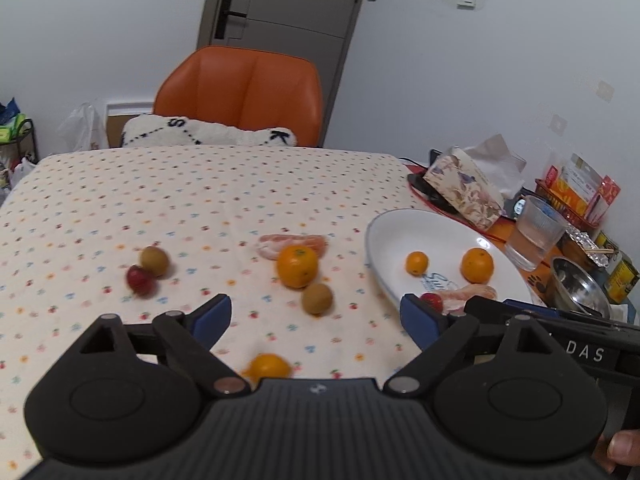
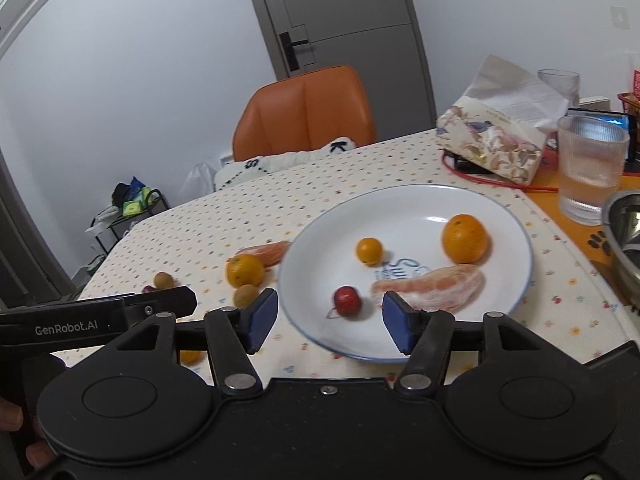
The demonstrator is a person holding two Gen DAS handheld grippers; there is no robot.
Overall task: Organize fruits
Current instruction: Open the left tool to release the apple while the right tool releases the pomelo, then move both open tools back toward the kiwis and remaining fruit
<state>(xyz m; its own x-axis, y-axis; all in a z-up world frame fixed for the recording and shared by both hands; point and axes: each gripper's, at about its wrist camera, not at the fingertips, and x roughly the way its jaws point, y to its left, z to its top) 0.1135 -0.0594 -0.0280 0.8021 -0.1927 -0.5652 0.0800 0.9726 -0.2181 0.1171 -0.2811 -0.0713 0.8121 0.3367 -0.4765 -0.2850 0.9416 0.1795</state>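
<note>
Both fingers spread – red fruit (image 2: pixel 347 299) on plate (image 2: pixel 516 216)

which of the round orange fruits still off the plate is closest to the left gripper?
The small orange fruit just ahead of the left gripper body, below its open fingers. The bigger orange lies farther out, beside the peeled segment.

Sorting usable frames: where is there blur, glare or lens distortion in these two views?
Left wrist view: motion blur smears the red fruit and the near orange; fisheye bends the table edge. Right wrist view: sharper, small glare on the white plate, door frame curved.
</note>
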